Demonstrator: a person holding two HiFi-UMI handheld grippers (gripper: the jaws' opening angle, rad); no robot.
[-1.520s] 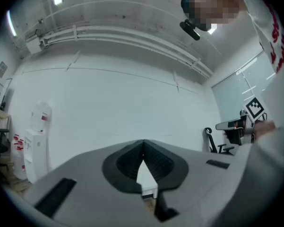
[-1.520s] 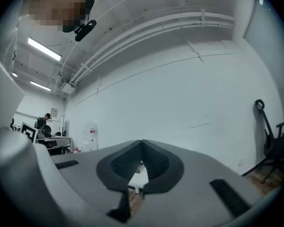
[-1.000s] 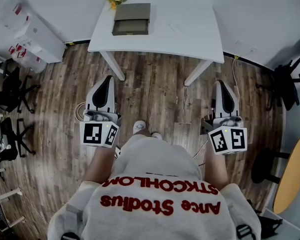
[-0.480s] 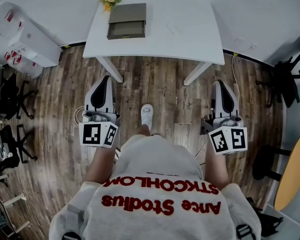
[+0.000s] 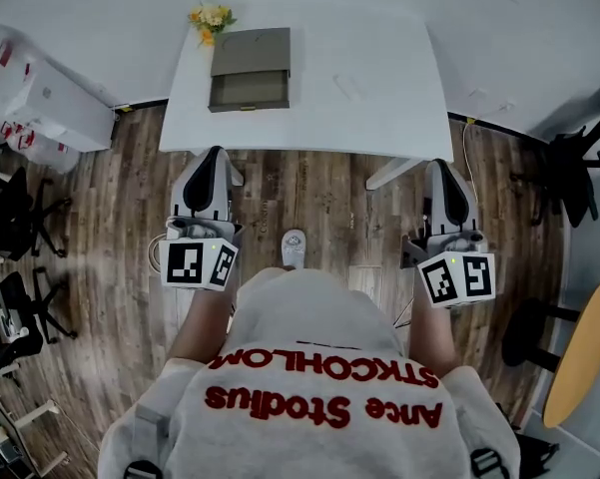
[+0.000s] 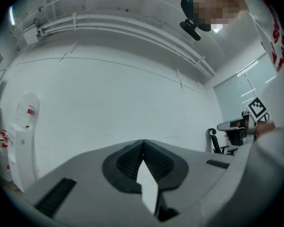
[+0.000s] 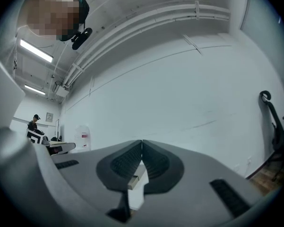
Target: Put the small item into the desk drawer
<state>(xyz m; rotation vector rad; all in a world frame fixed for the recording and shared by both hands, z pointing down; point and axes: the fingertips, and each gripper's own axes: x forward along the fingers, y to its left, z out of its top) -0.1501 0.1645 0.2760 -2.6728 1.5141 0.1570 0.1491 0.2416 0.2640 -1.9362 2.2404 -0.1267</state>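
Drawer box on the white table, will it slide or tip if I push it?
It probably slides rather than tips: the drawer box looks low and flat on the smooth white table. Likely stiff, given its straight edges. Pushed back, it might bump the yellow flowers beside its far corner.

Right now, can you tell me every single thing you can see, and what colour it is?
Table: one, white, straight ahead by the wall.
Drawer box: one, grey-brown, on the table's left part.
Flowers: one bunch, yellow, behind the drawer box.
Storage boxes: several, white with red marks, far left.
Office chairs: black, at both side edges.
Round table: one, yellow-orange, far right.
Floor: brown wood.
Shoe: one, pale, below the table.
Sweatshirt: one, grey with red letters.
Left gripper: white and black, shut, empty.
Right gripper: white and black, shut, empty.
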